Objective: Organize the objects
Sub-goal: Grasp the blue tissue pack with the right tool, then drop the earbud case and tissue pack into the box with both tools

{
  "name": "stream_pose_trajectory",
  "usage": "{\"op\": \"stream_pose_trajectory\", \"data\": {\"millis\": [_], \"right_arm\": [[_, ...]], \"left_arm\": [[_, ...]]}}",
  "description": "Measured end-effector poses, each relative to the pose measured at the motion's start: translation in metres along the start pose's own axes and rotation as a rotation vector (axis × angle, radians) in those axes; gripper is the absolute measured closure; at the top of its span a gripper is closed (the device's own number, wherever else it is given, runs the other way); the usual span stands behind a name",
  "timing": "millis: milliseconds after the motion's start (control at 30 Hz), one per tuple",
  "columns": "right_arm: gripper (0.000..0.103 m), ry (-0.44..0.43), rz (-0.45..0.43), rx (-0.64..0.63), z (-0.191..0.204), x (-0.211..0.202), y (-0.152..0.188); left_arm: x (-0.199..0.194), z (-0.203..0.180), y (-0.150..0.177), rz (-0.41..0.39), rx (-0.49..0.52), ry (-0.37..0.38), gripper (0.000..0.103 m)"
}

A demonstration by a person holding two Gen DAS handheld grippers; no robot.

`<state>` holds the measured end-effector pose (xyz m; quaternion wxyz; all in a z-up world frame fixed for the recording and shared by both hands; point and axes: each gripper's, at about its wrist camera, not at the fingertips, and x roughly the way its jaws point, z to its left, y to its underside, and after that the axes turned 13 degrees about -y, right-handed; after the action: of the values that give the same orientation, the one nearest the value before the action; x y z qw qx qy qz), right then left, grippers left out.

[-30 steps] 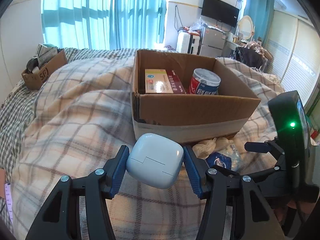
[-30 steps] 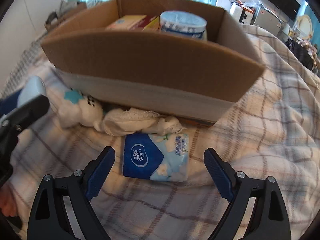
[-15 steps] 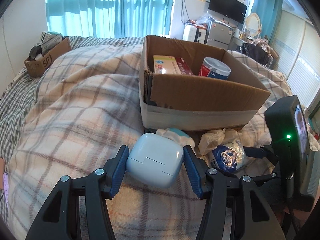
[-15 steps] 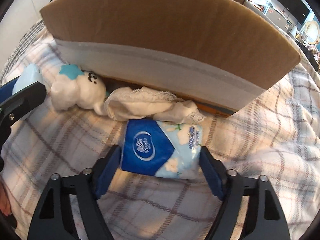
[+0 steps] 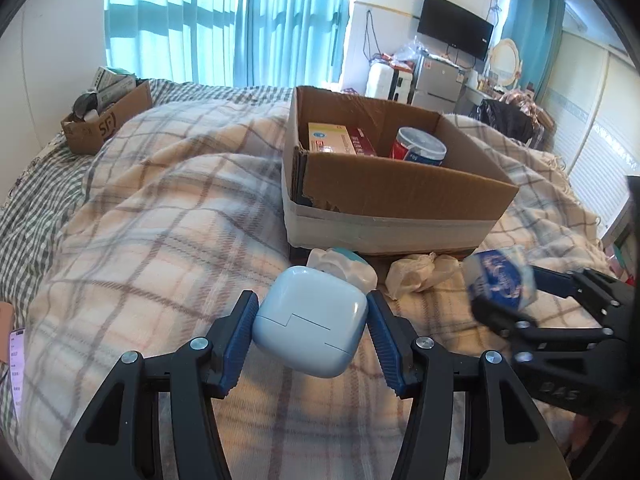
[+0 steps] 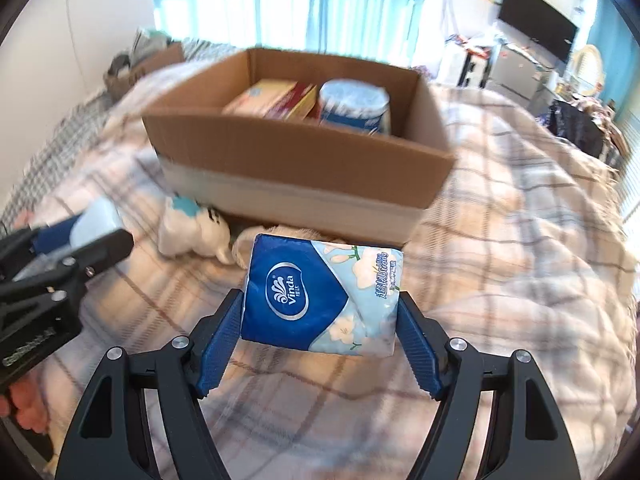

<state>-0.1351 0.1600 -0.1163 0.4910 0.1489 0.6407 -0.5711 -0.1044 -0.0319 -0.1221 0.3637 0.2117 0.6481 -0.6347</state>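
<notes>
My left gripper (image 5: 310,334) is shut on a pale blue earbud case (image 5: 310,330), held above the plaid blanket in front of the open cardboard box (image 5: 384,196). My right gripper (image 6: 320,328) is shut on a blue Vinda tissue pack (image 6: 316,304), lifted off the blanket; it also shows blurred in the left wrist view (image 5: 500,280). The box (image 6: 296,160) holds a yellow-red carton (image 6: 272,100) and a blue-lidded can (image 6: 354,106). A white plush toy (image 6: 192,232) and a white cloth (image 5: 420,272) lie against the box's near wall.
A smaller cardboard box (image 5: 104,120) with clutter sits at the bed's far left. A TV (image 5: 454,36), white appliances (image 5: 404,80) and teal curtains (image 5: 224,20) stand behind the bed. A phone (image 5: 16,356) lies at the left edge.
My right gripper closed on the tissue pack and lifted it off the blanket, pulling back from the box. My left gripper kept the earbud case and backed away a little.
</notes>
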Motion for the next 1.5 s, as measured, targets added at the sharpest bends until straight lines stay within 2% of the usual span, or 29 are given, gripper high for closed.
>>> {"op": "stream_pose_trajectory", "data": {"millis": [333, 500, 667, 867, 1000, 1167, 1300, 1433, 1500], "right_arm": [[0.029, -0.012, -0.171, -0.006, 0.014, -0.061, -0.017], [0.029, -0.023, -0.225, -0.044, 0.017, -0.089, -0.038], [0.029, -0.021, -0.26, -0.06, 0.007, -0.095, -0.069], [0.029, -0.017, -0.277, -0.065, -0.013, -0.079, -0.115], [0.029, 0.006, -0.257, -0.1, -0.022, -0.053, -0.139], [0.029, 0.009, -0.211, -0.091, -0.038, -0.013, -0.146], [0.029, -0.009, -0.165, -0.059, -0.048, 0.016, -0.138], [0.027, -0.014, -0.189, -0.032, -0.052, 0.012, -0.134], [0.02, -0.019, -0.226, -0.02, -0.051, 0.0, -0.135]], "left_arm": [[-0.036, 0.003, -0.013, -0.038, -0.013, 0.06, 0.047], [-0.047, -0.001, -0.039, -0.051, -0.026, 0.129, 0.047], [-0.039, -0.007, -0.078, -0.078, -0.031, 0.139, 0.047], [-0.013, -0.027, -0.131, -0.118, -0.011, 0.138, 0.047], [0.018, -0.039, -0.15, -0.118, 0.012, 0.115, 0.047], [0.054, -0.048, -0.154, -0.119, 0.053, 0.099, 0.047], [0.075, -0.048, -0.144, -0.08, 0.047, 0.122, 0.047], [0.075, -0.048, -0.141, -0.073, 0.049, 0.112, 0.046], [0.066, -0.046, -0.143, -0.085, 0.041, 0.118, 0.045]]}}
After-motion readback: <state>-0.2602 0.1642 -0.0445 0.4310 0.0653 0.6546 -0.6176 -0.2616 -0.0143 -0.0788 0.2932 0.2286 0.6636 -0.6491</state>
